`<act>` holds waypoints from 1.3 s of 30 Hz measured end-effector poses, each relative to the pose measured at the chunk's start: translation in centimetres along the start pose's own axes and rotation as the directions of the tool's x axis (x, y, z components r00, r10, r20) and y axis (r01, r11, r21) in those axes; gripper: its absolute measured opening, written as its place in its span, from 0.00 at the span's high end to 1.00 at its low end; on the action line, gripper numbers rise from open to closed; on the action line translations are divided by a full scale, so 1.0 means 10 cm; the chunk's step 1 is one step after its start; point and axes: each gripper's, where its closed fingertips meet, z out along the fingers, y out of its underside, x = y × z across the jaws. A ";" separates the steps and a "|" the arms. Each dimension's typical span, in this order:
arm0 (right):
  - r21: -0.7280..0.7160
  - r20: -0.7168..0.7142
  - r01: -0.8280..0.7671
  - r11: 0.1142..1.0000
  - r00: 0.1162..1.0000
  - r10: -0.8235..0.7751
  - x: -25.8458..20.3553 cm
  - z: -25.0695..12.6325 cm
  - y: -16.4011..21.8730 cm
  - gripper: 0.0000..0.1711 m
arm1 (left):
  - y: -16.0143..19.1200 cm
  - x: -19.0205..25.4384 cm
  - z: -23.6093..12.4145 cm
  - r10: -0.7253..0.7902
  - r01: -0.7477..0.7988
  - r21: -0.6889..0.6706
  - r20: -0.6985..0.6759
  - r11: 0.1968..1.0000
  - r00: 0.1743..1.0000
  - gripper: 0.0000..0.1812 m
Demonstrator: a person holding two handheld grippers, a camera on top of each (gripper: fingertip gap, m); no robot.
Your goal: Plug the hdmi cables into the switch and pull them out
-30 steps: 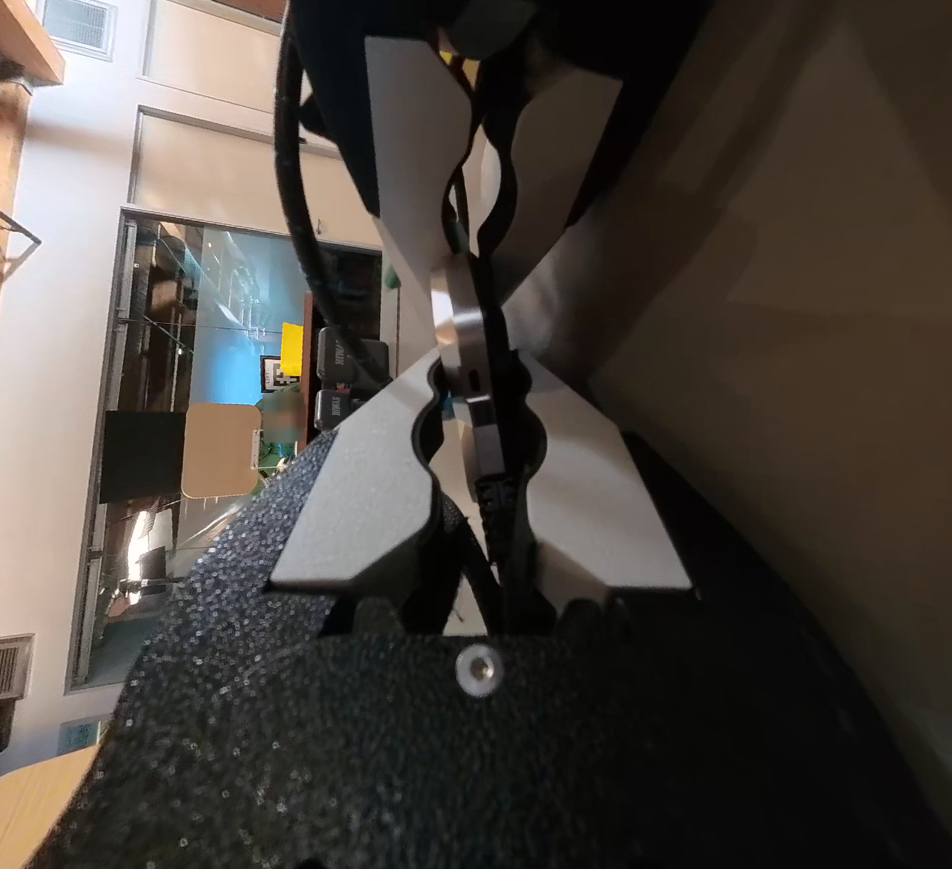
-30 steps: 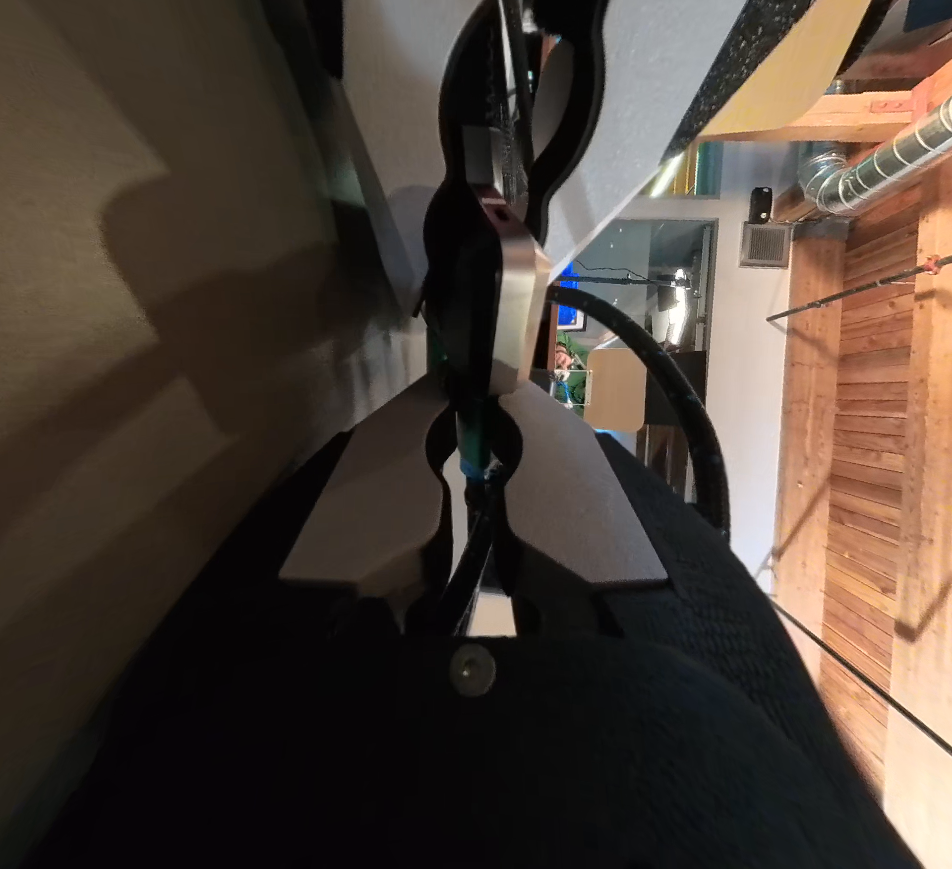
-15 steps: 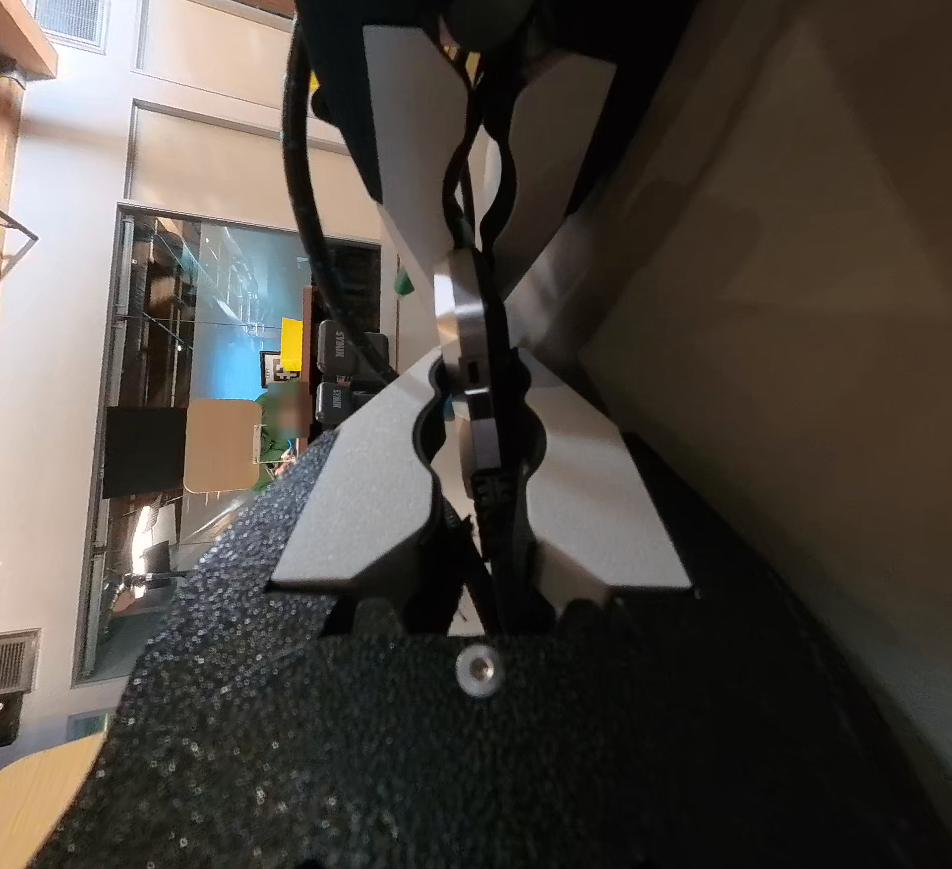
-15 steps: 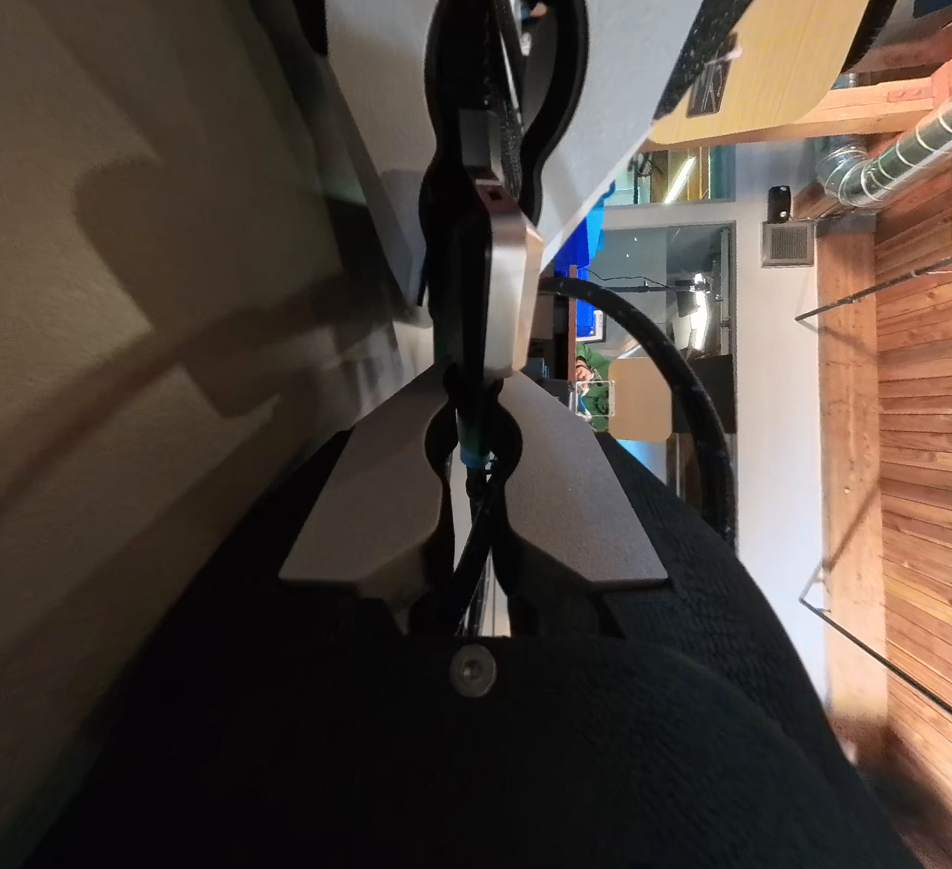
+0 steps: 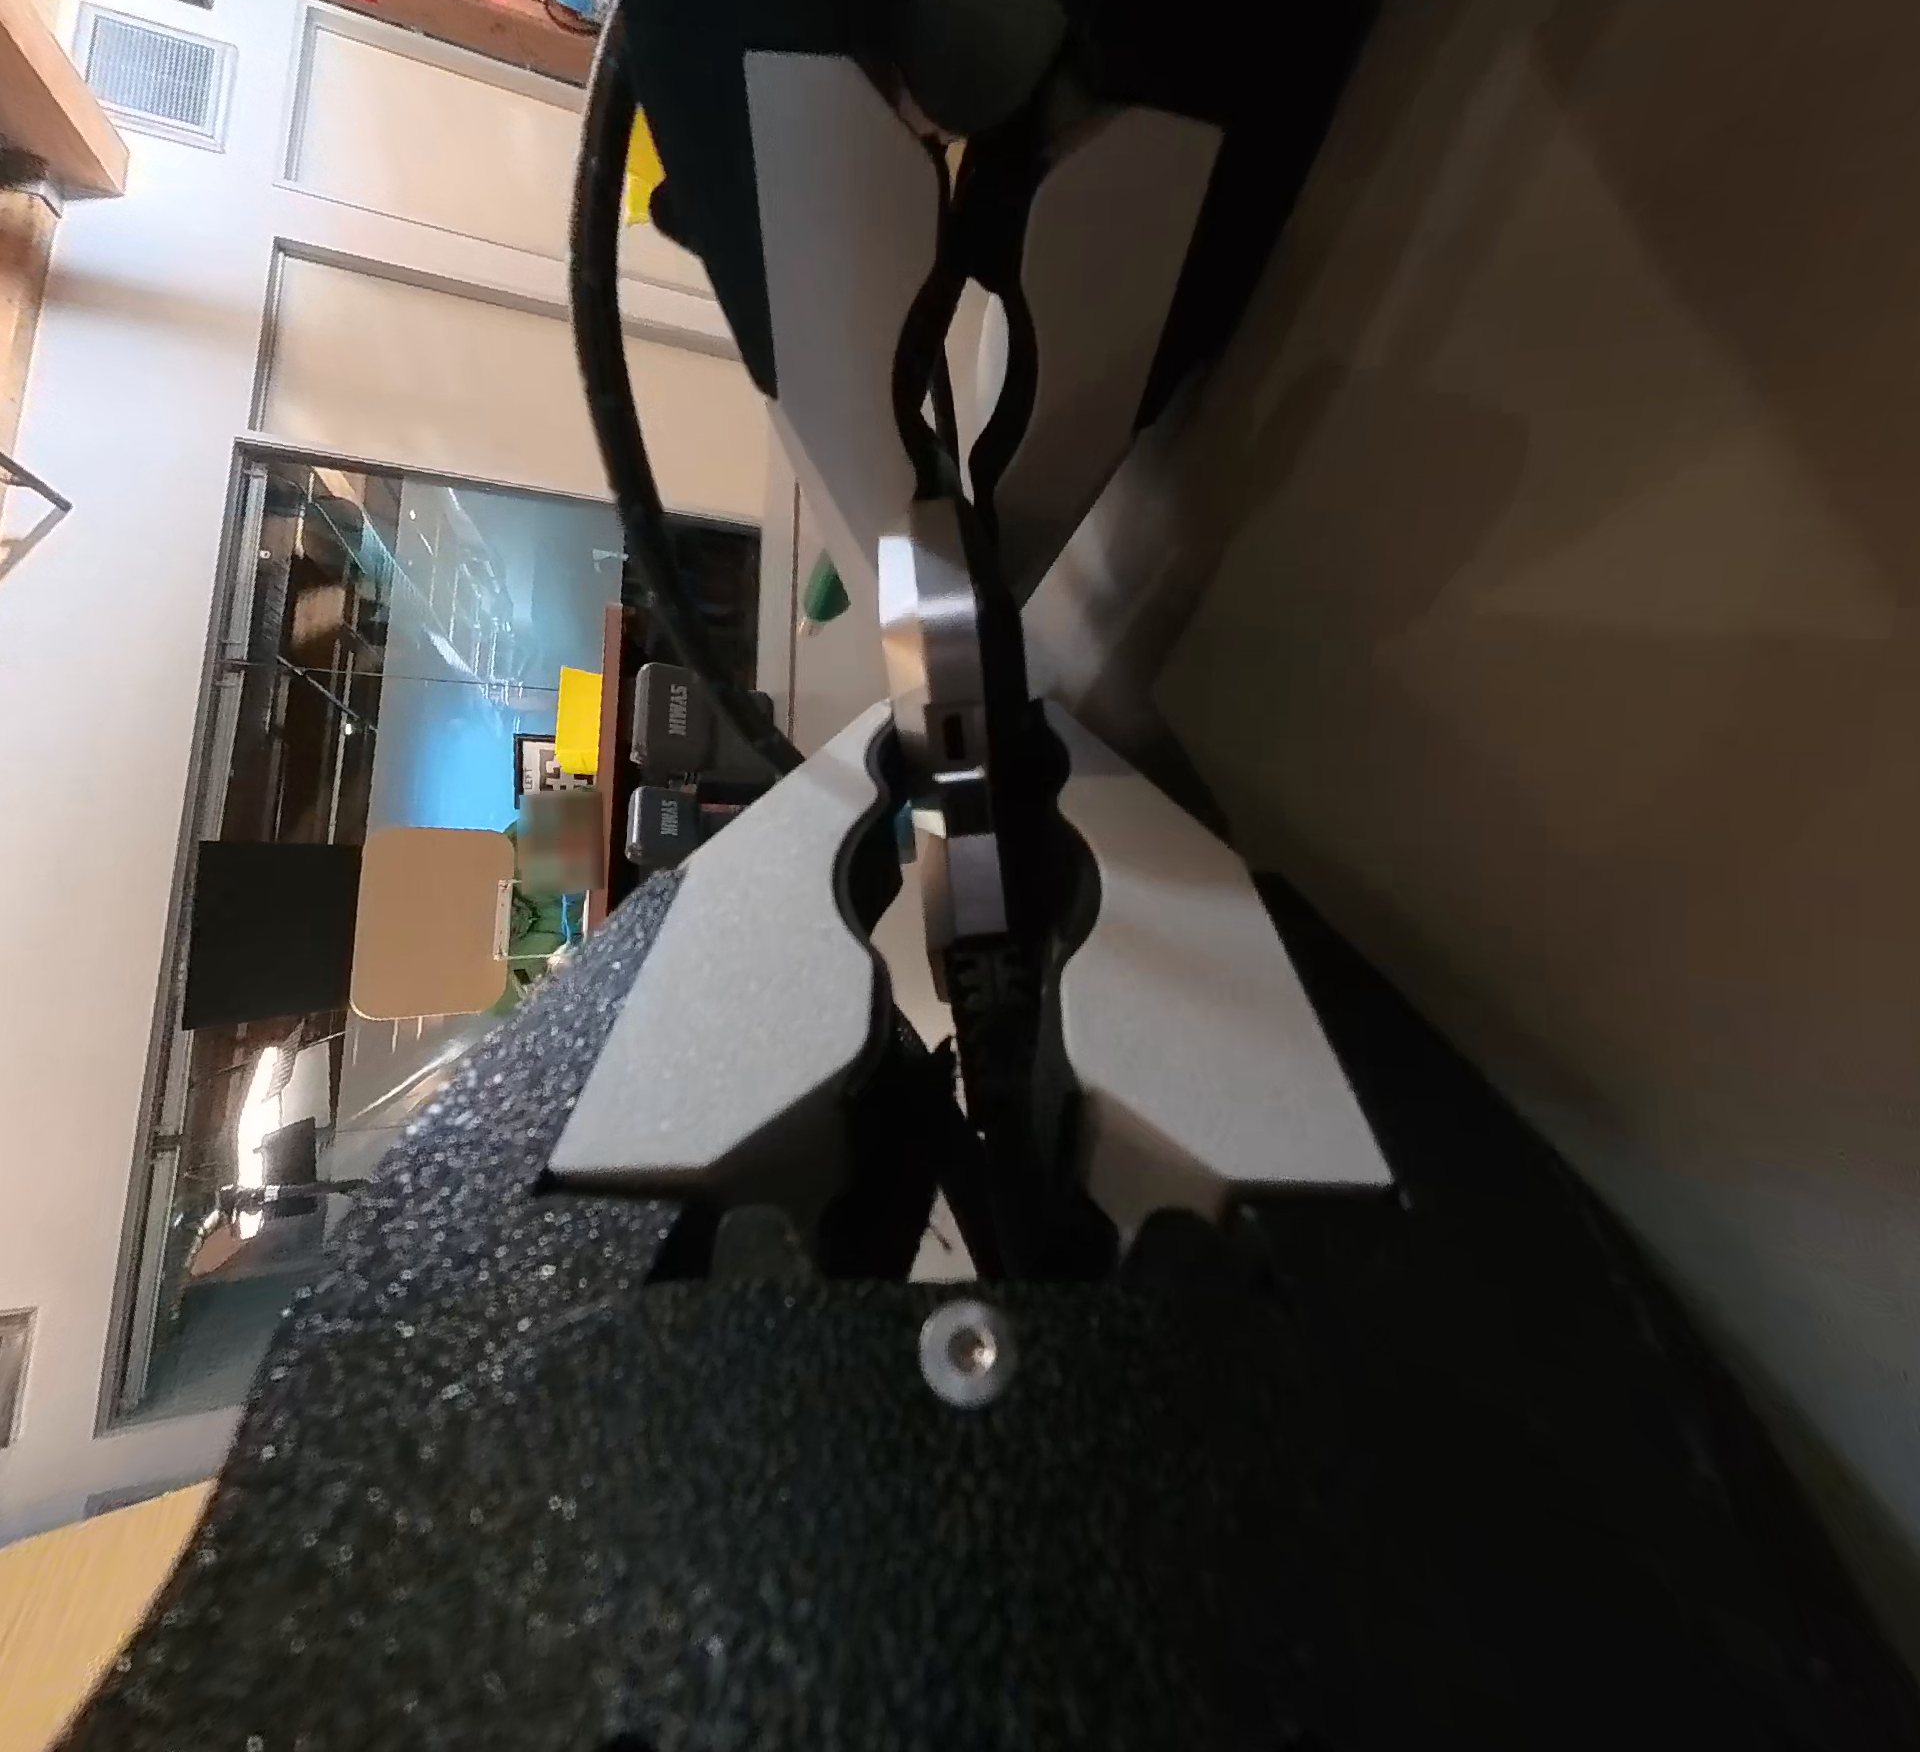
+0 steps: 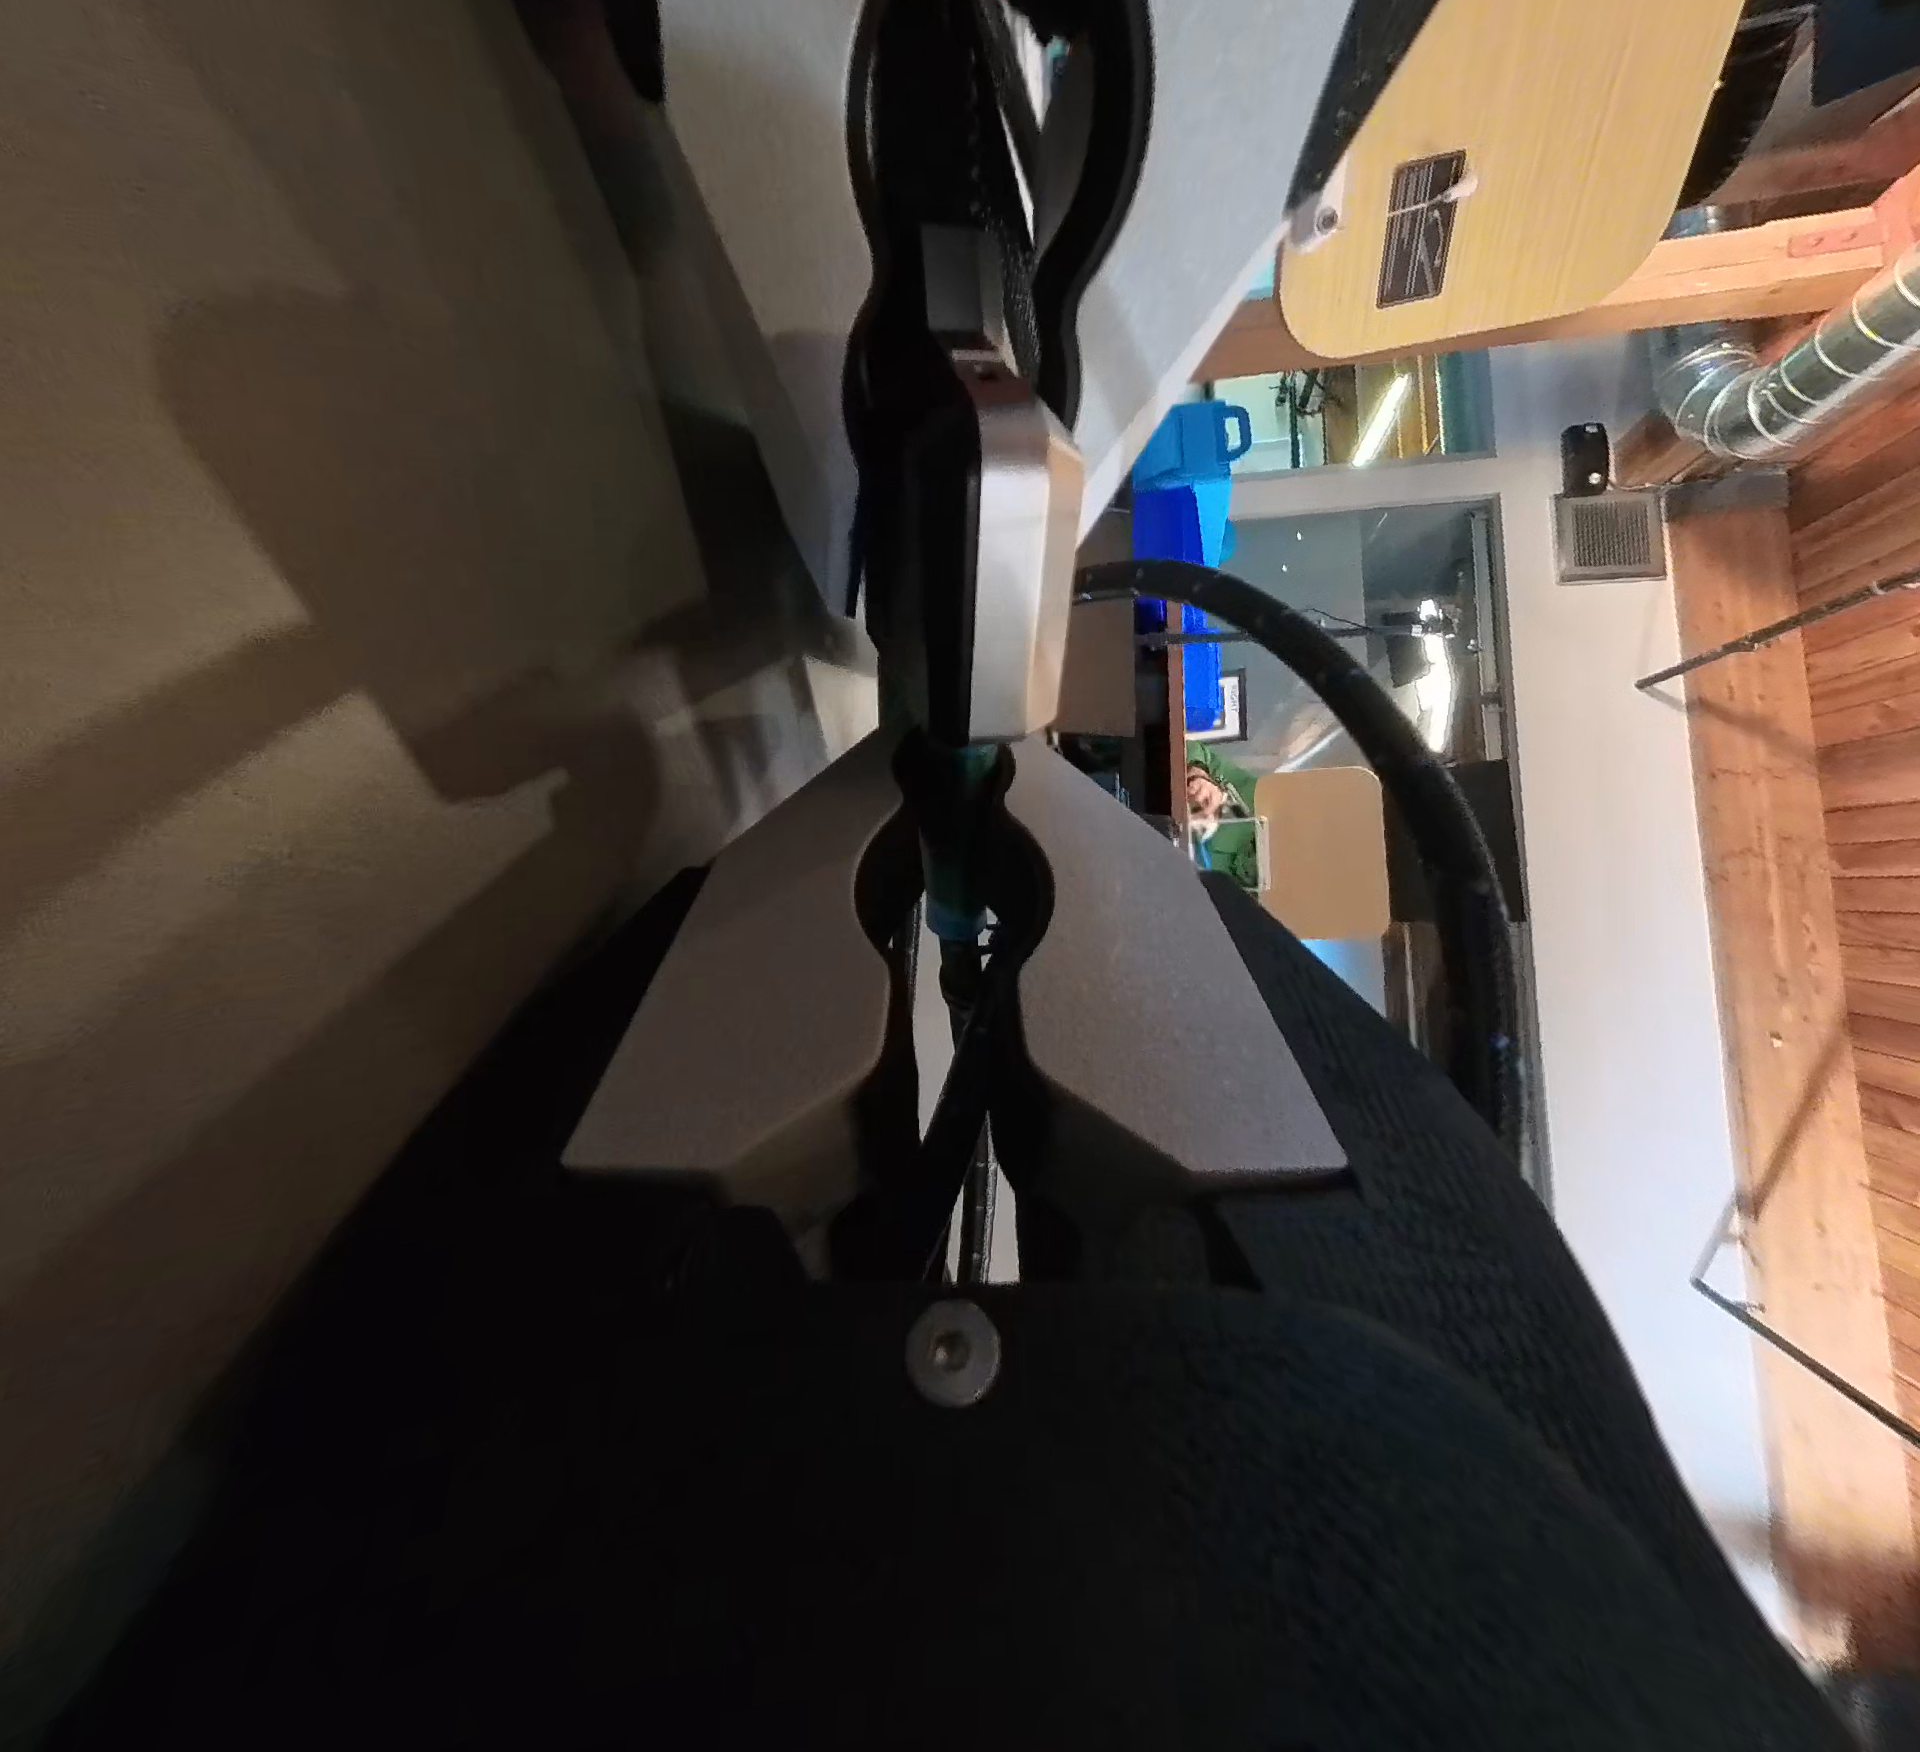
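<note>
A silver HDMI switch [image 5: 925,632] hangs in the air between my two grippers, which face each other. My left gripper [image 5: 966,746] is shut on a black HDMI plug [image 5: 971,881] with a braided cable, set at the switch's near end; a thin bright strip shows at the joint. My right gripper [image 6: 956,746] is shut on a teal-collared plug [image 6: 961,850] at the other end of the switch [image 6: 1013,580]. The black plug [image 6: 956,289] shows at the far end in the right wrist view. A black braided cable [image 6: 1382,767] loops off the switch's side.
A beige table surface [image 5: 1558,663] runs close beside both grippers and shows in the right wrist view [image 6: 260,559]. The right gripper's body [image 5: 831,40] fills the top of the left wrist view. A light wooden panel [image 6: 1558,92] is behind. A person in green [image 6: 1216,788] is far off.
The right wrist view has swung, so the background has shifted and the left gripper sits higher in frame. The switch and both plugs keep their places between the fingers.
</note>
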 end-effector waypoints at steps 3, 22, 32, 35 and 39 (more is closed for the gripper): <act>0.015 0.005 0.001 1.000 1.000 -0.001 -0.01 -0.01 -0.03 0.97 | -0.01 0.01 -0.03 0.002 -0.002 0.003 0.002 1.000 1.000 0.89; 0.090 0.024 0.001 0.996 1.000 -0.003 -0.05 -0.08 -0.18 0.97 | -0.06 0.07 -0.18 -0.019 0.019 0.023 0.001 1.000 1.000 0.89; 0.160 0.068 -0.028 0.987 0.998 0.017 -0.10 -0.12 -0.26 0.97 | -0.08 0.11 -0.25 -0.012 0.012 0.035 -0.012 0.999 1.000 0.89; 0.189 0.093 -0.044 0.981 0.995 0.027 -0.12 -0.13 -0.29 0.97 | -0.10 0.13 -0.27 -0.002 0.002 0.027 -0.006 1.000 1.000 0.89; 0.229 0.128 -0.068 0.971 0.991 0.039 -0.16 -0.15 -0.33 0.97 | -0.11 0.15 -0.30 0.014 -0.014 0.023 -0.007 1.000 1.000 0.89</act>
